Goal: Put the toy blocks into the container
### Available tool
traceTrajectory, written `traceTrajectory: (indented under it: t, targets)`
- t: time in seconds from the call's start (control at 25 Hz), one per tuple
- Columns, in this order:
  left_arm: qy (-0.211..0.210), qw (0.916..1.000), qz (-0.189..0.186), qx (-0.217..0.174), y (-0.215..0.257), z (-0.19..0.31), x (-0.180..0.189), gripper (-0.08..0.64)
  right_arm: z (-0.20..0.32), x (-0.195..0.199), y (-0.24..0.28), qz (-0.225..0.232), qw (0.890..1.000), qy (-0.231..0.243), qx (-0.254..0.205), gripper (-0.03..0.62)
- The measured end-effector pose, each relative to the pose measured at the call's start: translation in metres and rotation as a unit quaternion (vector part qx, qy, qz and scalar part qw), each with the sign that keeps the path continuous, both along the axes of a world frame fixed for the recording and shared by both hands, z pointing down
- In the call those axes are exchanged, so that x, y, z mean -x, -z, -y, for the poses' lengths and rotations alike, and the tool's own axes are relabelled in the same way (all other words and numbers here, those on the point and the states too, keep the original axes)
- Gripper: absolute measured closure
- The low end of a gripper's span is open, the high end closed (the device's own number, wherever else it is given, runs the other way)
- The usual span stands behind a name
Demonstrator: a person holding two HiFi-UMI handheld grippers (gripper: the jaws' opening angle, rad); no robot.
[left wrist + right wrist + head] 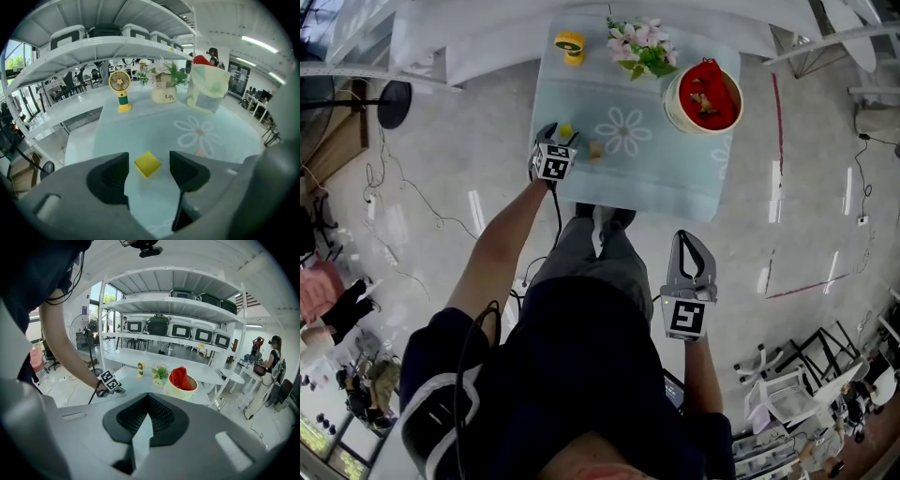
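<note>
the left claw (148, 161) is released: its jaws are held apart on either side of a yellow block (147, 165), with a gap seen on each side. the block, a small cube turned corner-on, is lying on the pale desk (675, 178) near its left edge in the head view. a tan block (595, 150) nearby is mostly hidden behind one jaw in the left gripper view. the cream container (668, 96) with its red lining is set well apart; its contents cannot be made out. a small fan (571, 47) and a flower pot (639, 45) are placed at the back. the right claw (148, 401) is clenched on nothing, off the desk.
</note>
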State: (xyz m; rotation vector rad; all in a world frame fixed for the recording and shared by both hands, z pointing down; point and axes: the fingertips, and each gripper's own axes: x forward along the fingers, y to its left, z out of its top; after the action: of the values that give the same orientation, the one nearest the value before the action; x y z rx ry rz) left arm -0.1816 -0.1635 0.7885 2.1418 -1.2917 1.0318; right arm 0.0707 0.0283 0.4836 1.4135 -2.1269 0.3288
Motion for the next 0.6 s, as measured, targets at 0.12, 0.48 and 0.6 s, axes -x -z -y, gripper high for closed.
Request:
traceTrajectory:
  t: [0.12, 0.48, 0.6]
  targets:
    - [0.004, 1.0, 0.002, 0.007, -0.0035, 0.0012, -0.0012, 0.296, 0.0022, 0.0009, -0.0011, 0.0, 1.0, 0.002, 0.001, 0.594]
    - [0.019, 0.9996, 0.018, 0.006, -0.0094, 0.0023, 0.0026, 0.371, 0.0035, -0.0026, -0.0005, 0.0, 1.0, -0.001, 0.002, 0.594]
    - [0.022, 0.9996, 0.018, 0.004, -0.0085, 0.0022, 0.0028, 0.374, 0.003, -0.0004, -0.0003, 0.003, 1.0, -0.002, 0.002, 0.594]
